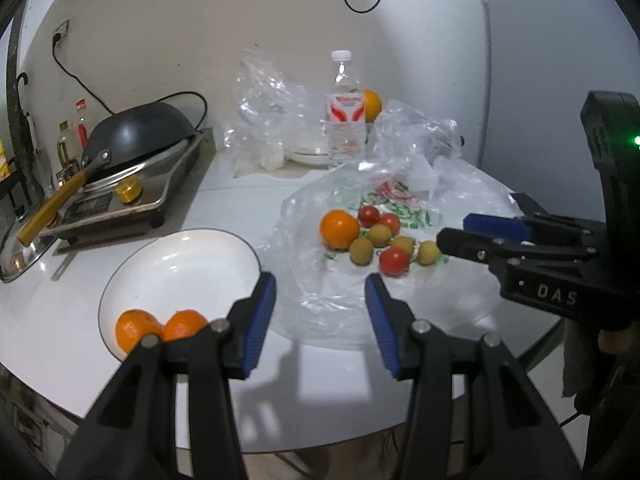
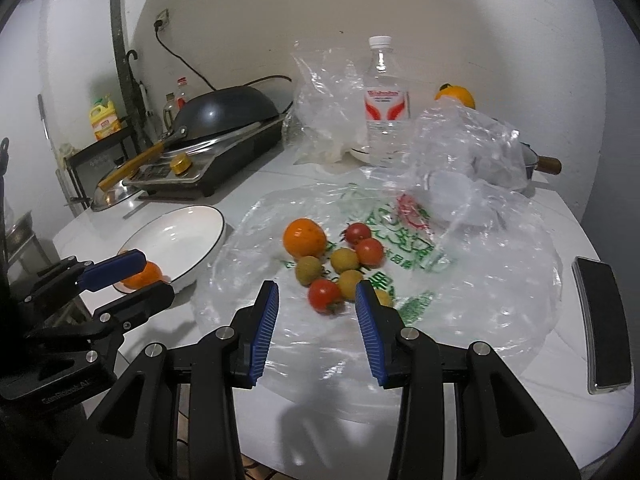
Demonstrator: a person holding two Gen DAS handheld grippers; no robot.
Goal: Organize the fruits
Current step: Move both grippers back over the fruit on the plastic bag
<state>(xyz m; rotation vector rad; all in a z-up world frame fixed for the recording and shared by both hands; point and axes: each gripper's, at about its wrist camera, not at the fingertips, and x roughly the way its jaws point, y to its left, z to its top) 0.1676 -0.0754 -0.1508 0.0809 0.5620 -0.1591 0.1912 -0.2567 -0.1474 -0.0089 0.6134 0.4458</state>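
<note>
A white plate (image 1: pixel 168 264) at the left holds two oranges (image 1: pixel 134 330). On a flat plastic bag (image 1: pixel 320 292) lie one orange (image 1: pixel 339 229), three red tomatoes (image 1: pixel 394 261) and several yellow-green longans (image 1: pixel 361 251). My left gripper (image 1: pixel 320 288) is open and empty above the bag's near edge, right of the plate. My right gripper (image 2: pixel 316 296) is open and empty, its tips just short of the nearest tomato (image 2: pixel 324 295) and a longan (image 2: pixel 383 297). The plate (image 2: pixel 180 236) and the loose orange (image 2: pixel 304 238) also show in the right wrist view.
A stove with a black wok (image 1: pixel 140 132) stands at the back left. A water bottle (image 1: pixel 346 116), crumpled clear bags (image 1: pixel 272 112) and another orange (image 1: pixel 372 105) are at the back. A phone (image 2: pixel 602 324) lies at the right table edge.
</note>
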